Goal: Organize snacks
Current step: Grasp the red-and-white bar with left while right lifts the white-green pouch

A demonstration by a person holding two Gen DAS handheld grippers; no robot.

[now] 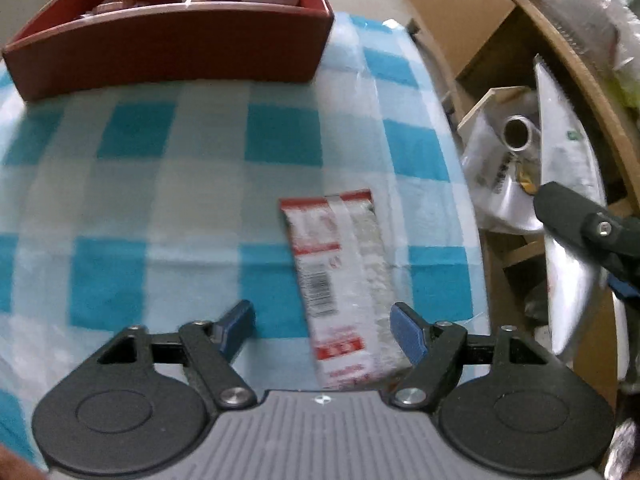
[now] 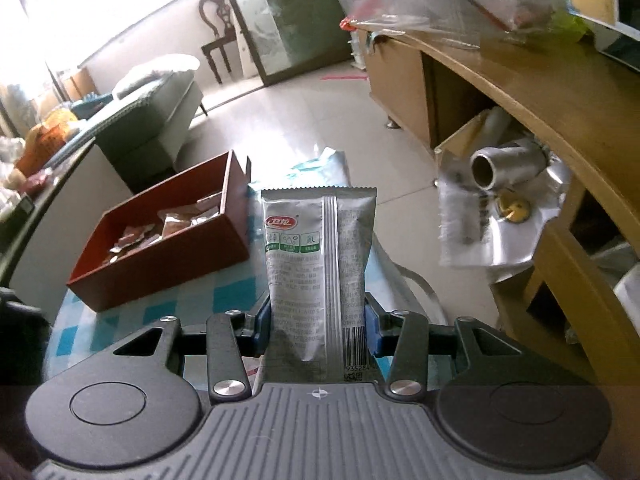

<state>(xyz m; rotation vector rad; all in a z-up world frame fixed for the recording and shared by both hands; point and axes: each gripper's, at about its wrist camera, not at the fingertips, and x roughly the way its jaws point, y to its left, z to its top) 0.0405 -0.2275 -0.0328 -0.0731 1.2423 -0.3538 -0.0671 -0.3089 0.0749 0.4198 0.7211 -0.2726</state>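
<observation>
Right gripper (image 2: 318, 332) pinches a light, crinkly silver packet (image 2: 320, 264) low (slippery foil); left gripper (image 1: 322, 330), jaws spread, hovers over the red packet (image 1: 340, 284) at five o'clock from the box (image 1: 168, 46).

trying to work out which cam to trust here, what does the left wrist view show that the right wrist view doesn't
Only the left wrist view shows the red and white snack packet lying on the checked cloth between the open left gripper.

Only the right wrist view shows the printed back of the silver snack packet clamped in the right gripper, plus a sofa and a chair.

Both show the red box of snacks.
</observation>
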